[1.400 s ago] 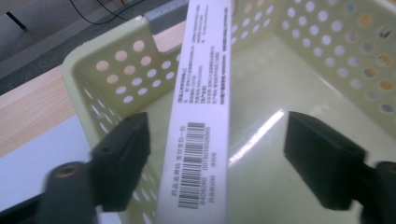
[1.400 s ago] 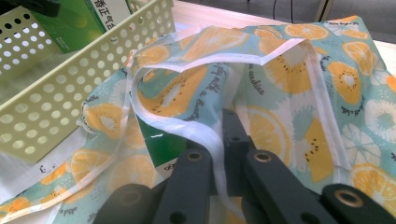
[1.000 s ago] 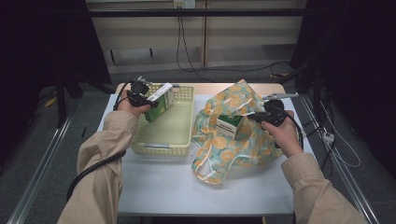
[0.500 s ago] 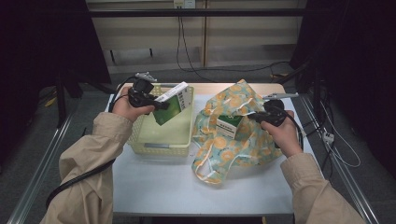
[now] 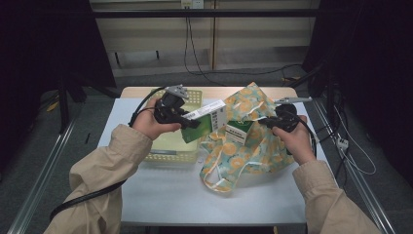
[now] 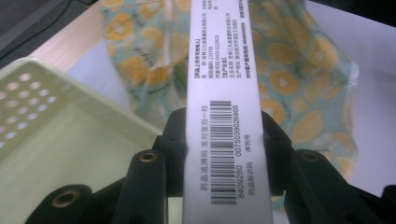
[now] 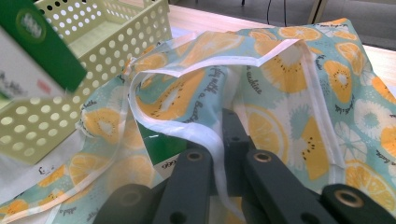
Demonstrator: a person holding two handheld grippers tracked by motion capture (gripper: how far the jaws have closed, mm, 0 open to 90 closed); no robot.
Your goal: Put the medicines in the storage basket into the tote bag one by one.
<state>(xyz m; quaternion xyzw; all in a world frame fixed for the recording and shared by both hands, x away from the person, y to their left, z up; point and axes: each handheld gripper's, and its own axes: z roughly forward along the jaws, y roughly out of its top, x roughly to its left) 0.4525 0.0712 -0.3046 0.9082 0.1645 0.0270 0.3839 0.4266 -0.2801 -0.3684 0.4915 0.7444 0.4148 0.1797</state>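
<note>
My left gripper (image 5: 187, 118) has its jaws clamped on a green and white box (image 5: 208, 120), held above the basket (image 5: 168, 146), at its 3 o'clock edge. My right gripper (image 5: 265, 122) has its jaws closed on the white hem of the orange-print bag (image 5: 253, 146) on the worktop (image 5: 195, 195). A second box (image 5: 238, 130) sits partly hidden in the bag's mouth.

Lab: dark curtains (image 5: 44, 44), trailing cables (image 5: 195, 53), rail frame (image 5: 44, 170)
</note>
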